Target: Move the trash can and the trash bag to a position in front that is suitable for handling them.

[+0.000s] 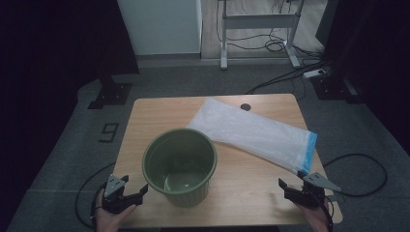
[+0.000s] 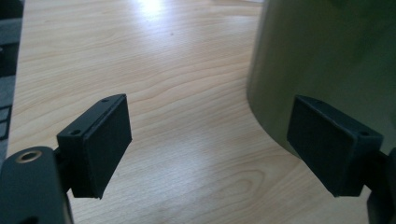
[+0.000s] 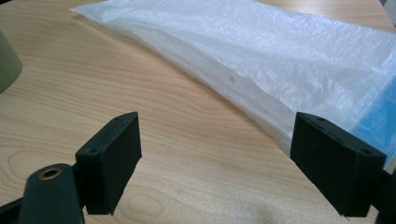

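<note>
My right gripper is nearer the plastic bag, whose long axis probably runs away leftward from its blue end; both grippers' jaws stand spread, empty.

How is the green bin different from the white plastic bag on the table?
The green bin stands upright with its mouth open to the top, while the white plastic bag lies flat and folded. The bin is one dark green all over; the bag is see-through white with a blue edge at one end. The bin sits near the left gripper, the bag's blue end near the right gripper. Both rest on the wooden table, and neither is held.
</note>
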